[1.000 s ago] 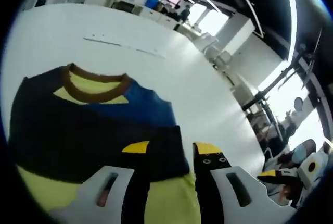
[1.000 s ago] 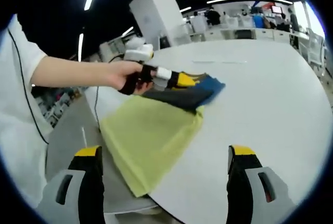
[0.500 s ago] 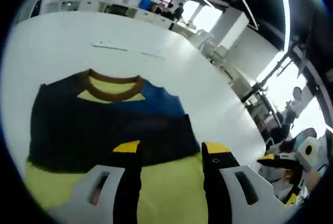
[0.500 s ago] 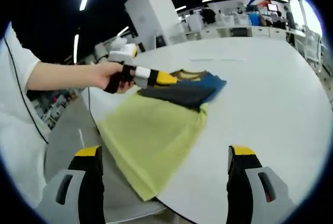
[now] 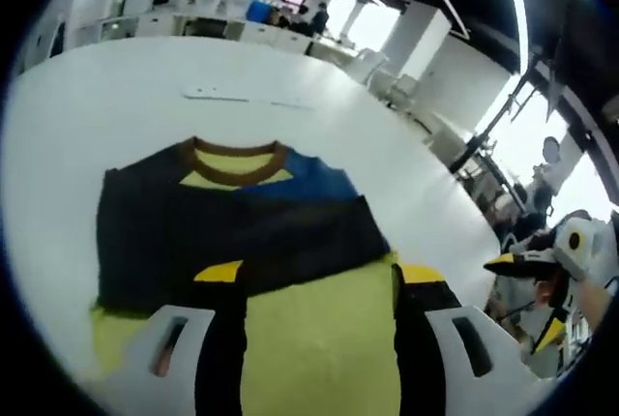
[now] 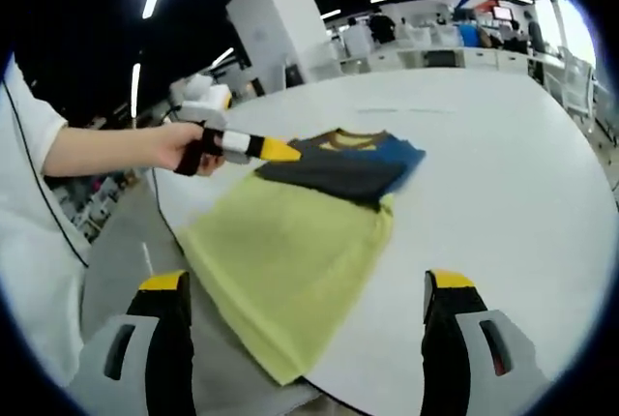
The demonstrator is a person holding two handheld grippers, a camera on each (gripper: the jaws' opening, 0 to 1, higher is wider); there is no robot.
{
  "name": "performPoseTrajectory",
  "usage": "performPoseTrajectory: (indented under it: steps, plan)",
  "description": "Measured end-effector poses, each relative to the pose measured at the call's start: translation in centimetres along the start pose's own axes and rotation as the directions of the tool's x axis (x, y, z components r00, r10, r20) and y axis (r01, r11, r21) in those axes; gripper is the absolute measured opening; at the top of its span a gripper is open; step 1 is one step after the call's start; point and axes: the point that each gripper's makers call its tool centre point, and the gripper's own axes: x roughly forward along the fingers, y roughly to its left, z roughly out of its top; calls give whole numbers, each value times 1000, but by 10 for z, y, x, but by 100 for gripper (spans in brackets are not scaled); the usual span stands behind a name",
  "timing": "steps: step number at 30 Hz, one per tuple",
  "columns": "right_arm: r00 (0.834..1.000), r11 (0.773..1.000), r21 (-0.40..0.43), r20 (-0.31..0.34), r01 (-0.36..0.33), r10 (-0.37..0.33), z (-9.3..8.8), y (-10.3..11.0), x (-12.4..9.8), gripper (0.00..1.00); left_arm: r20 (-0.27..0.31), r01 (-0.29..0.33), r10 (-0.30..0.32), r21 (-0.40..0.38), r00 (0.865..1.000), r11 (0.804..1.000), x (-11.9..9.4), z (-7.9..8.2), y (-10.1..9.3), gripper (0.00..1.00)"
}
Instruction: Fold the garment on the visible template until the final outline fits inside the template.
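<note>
A shirt lies flat on the white round table (image 6: pixel 503 174). Its upper part (image 5: pixel 222 227) is dark navy with a brown collar (image 5: pixel 234 152) and a blue shoulder (image 5: pixel 314 179). Its lower part (image 6: pixel 285 261) is pale yellow and reaches the table's near edge. My left gripper (image 5: pixel 319 276) hovers open over the yellow part, nothing between its jaws. A hand holds the left gripper (image 6: pixel 259 149) beside the shirt's dark part. My right gripper (image 6: pixel 306 282) stands open, well short of the shirt. The right gripper (image 5: pixel 517 266) is off the table's edge.
Thin pale marks (image 5: pixel 242 102) run across the table beyond the collar. Bare white table (image 5: pixel 87 97) stretches past and beside the shirt. A person's arm and white sleeve (image 6: pixel 39 145) are at the left. Desks, a white pillar (image 6: pixel 280 24) and people are far behind.
My left gripper has drawn back from the dark part toward the table's edge, and its jaws stand wider apart. The yellow part lies more spread out. The right gripper has stayed put.
</note>
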Motion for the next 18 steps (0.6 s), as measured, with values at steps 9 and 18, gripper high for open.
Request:
performPoseTrajectory:
  steps: [9, 18]
  plan:
    - [1000, 1000, -1, -18, -4, 4, -2, 11, 13, 99, -6, -19, 19, 27, 1000, 999, -25, -13, 20, 66]
    - [1000, 1000, 30, -12, -7, 7, 2, 21, 27, 99, -7, -49, 50, 85, 999, 995, -56, -20, 42, 74]
